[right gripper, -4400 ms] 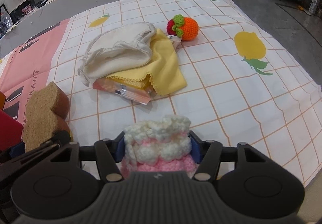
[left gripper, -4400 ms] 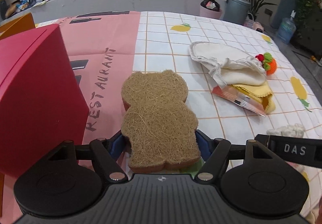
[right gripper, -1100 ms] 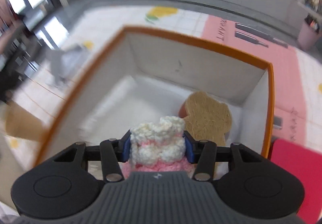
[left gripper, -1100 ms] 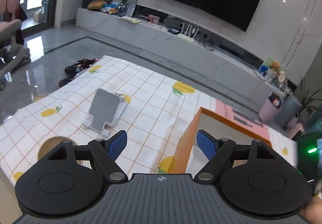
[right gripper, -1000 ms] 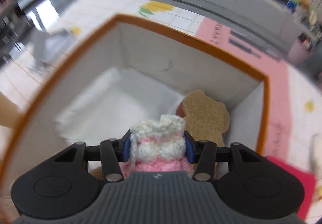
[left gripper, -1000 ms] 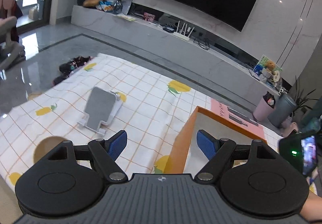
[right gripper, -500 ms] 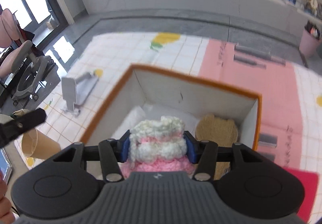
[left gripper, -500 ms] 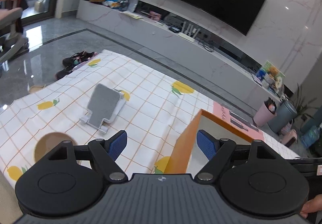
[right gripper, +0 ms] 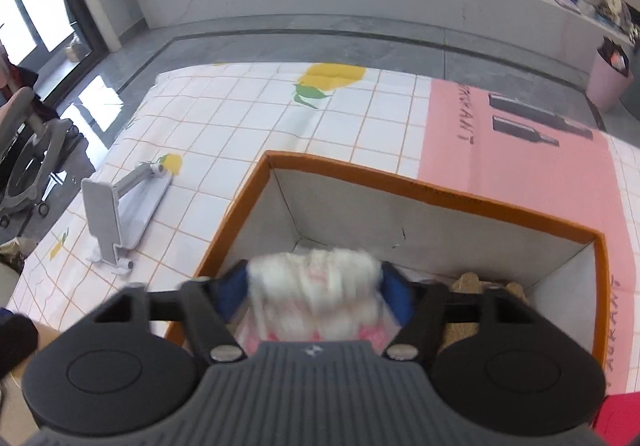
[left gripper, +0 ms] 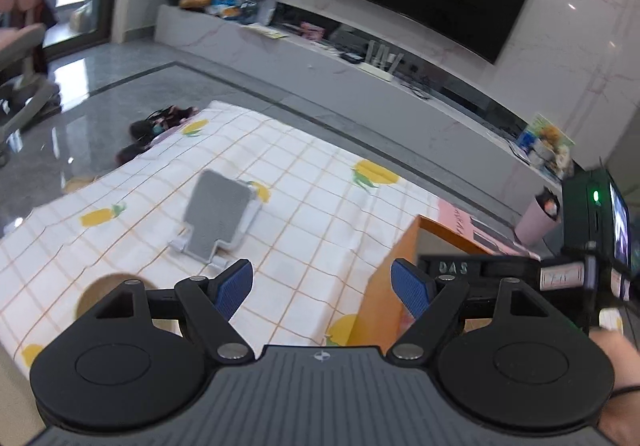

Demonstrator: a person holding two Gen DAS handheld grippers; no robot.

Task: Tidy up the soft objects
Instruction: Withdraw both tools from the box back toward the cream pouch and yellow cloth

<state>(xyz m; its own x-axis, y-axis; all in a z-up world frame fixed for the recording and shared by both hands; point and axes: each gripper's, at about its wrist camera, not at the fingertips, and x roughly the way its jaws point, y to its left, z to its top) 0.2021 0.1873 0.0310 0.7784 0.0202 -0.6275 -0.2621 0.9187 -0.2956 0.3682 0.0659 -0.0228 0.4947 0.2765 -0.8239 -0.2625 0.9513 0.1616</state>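
On the far left of the checked tablecloth [right gripper: 240, 133] lies a grey folding stand [right gripper: 116, 213], well apart from the work. Just right of it, in the left wrist view, the left gripper [left gripper: 324, 286] hangs with its blue pads [left gripper: 234, 286] spread wide and nothing between them, off the outer left wall of the orange-rimmed box [right gripper: 440, 201]. Over the box's near-left part the right gripper [right gripper: 314, 290] pinches the crocheted pink-and-white piece [right gripper: 314, 294] — the picture is blurred there, so whether the pads are just starting to part is something I cannot tell; they read as pressed onto the yarn from both sides. The piece sits between the fingers above the white interior of the box, not yet resting on the floor. To its right, low in the box against the right wall, the tan fibre sponge [right gripper: 468, 282] shows only its rounded top edge behind the gripper's body. By my judgement the crochet is very light, squashy and springy: it will bulge around the pads, will not slip easily thanks to the rough yarn, and cannot be damaged by a drop. The sensible hold is across its middle layers, as here, and it should fall softly beside the sponge once let go — loose loops could snag a pad, though.
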